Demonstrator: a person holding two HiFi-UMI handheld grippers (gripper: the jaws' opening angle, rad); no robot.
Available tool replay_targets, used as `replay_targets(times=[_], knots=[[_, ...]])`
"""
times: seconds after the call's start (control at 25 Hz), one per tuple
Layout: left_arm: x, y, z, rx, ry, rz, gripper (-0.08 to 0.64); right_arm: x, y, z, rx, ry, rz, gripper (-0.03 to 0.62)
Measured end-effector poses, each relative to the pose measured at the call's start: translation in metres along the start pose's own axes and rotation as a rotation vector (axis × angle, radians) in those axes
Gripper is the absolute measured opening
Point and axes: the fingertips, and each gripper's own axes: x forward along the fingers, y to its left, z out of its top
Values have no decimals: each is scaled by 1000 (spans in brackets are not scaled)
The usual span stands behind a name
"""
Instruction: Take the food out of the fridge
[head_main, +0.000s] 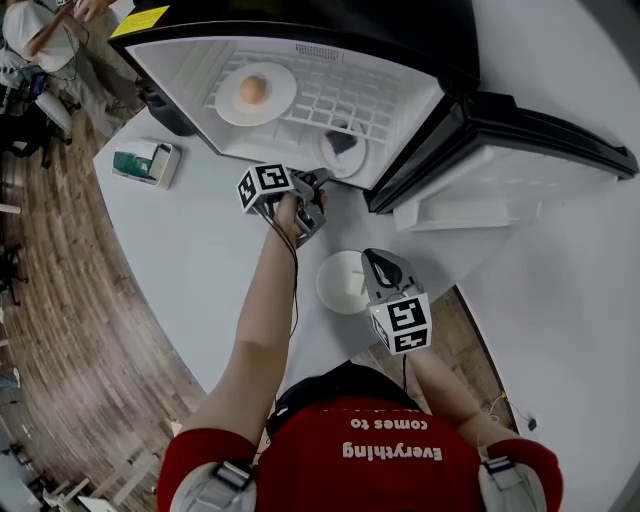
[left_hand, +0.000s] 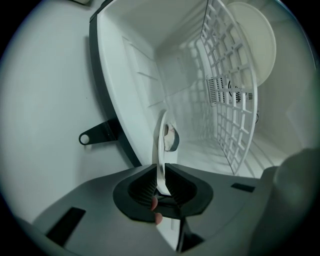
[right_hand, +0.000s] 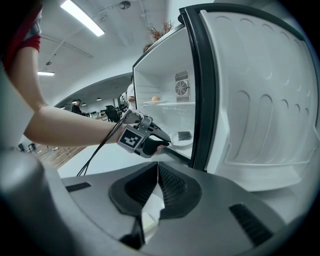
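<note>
The open fridge (head_main: 400, 60) holds two white plates. One (head_main: 285, 105) on the wire shelf carries a round tan food item (head_main: 254, 90). The lower plate (head_main: 335, 162), bearing a dark piece of food (head_main: 343, 142), sits at the fridge's front edge. My left gripper (head_main: 318, 185) is shut on this plate's rim. In the left gripper view the rim (left_hand: 161, 145) stands edge-on between the pads of the left gripper (left_hand: 161, 167), the food (left_hand: 171, 137) just beyond. My right gripper (head_main: 372, 262) stays nearer me over the table, shut on another white plate (head_main: 345, 285), whose rim (right_hand: 150, 210) shows between its jaws.
The fridge door (head_main: 500, 160) swings open to the right, close to the right gripper. A wire shelf (left_hand: 230, 100) stands over the lower plate. On the white table (head_main: 200, 260), a green and white object (head_main: 145, 163) lies at the left. People sit far off at the upper left.
</note>
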Motion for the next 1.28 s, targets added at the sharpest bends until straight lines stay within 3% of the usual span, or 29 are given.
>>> replay_targets(times=[0.12, 0.36, 0.6, 0.76, 1.28], knots=[[7, -4, -4, 4, 30, -17, 68, -1, -2, -3, 0, 5, -1, 15], [23, -4, -4, 0, 51, 19, 69, -2, 0, -2, -2, 4, 1, 15], [28, -2, -1, -78, 15, 23, 49, -9, -4, -6, 3, 8, -12, 15], [24, -3, -1, -114, -20, -16, 37, -13, -3, -8, 2, 15, -15, 15], [-16, 0, -23, -66, -1, -53, 32, -13, 14, 2, -13, -9, 17, 15]])
